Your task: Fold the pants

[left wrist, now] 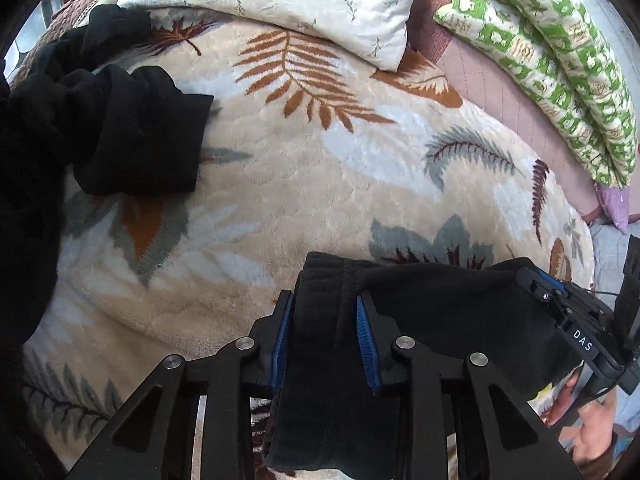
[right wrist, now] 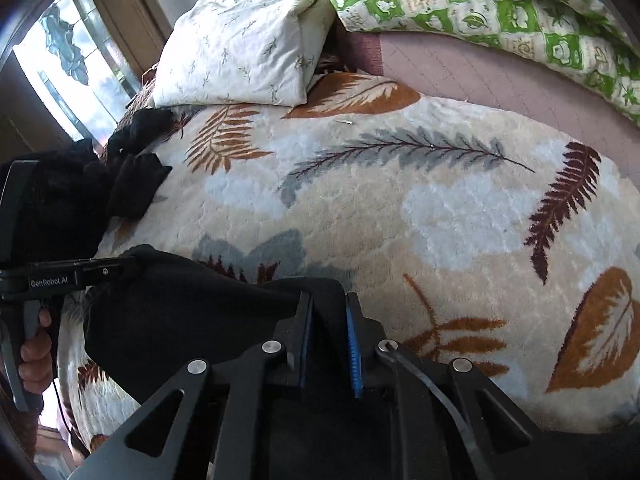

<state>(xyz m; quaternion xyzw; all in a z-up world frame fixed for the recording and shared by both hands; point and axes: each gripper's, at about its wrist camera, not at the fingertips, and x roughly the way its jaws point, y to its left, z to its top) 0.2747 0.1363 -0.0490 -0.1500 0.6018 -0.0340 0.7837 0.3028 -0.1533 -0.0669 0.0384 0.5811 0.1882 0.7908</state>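
Left wrist view: the left gripper (left wrist: 324,316) has its fingers (left wrist: 366,336) pinched on the waistband of the black pants (left wrist: 440,312), held up over the leaf blanket (left wrist: 300,184). The pant legs (left wrist: 132,136) lie bunched at the left, on the bed.

Right wrist view: the right gripper (right wrist: 328,320) fingers (right wrist: 354,352) squeeze the pants (right wrist: 192,312) edge too. A white pillow (right wrist: 240,52) sits far back, maybe touching the blanket (right wrist: 400,200).

We see the black pants (left wrist: 440,300) stretched by the waistband between our two claws, lifted above the leaf-patterned blanket (left wrist: 300,184). The legs trail off to the left, bunched and rumpled, one cuff end (left wrist: 160,148) lying flat on the blanket.
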